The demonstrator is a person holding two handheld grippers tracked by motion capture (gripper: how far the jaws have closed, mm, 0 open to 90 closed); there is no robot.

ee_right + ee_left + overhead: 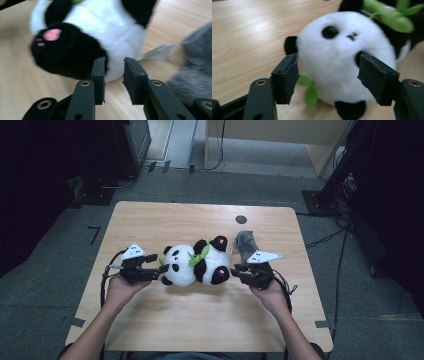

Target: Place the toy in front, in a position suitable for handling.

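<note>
A black-and-white panda plush point(197, 265) with green leaves lies on its side mid-table, head to the left and pink-soled feet to the right. My left gripper point(159, 266) stands open right at the head. In the left gripper view the white face point(342, 62) bulges between and beyond the gripper's point(328, 75) spread pads, wider than the gap. My right gripper point(236, 271) is at the panda's foot end. In the right gripper view that gripper point(113, 67) has its jaws a narrow slit apart with nothing in it, just short of the panda's white belly point(112, 30) and black foot point(65, 50).
A grey furry plush point(245, 242) lies just behind my right gripper; it appears as grey fur point(195, 75) with a white tag point(160, 52). The wooden table point(200, 220) has a dark round spot point(241, 219) near its far edge. Cables and dark stands lie on the floor around it.
</note>
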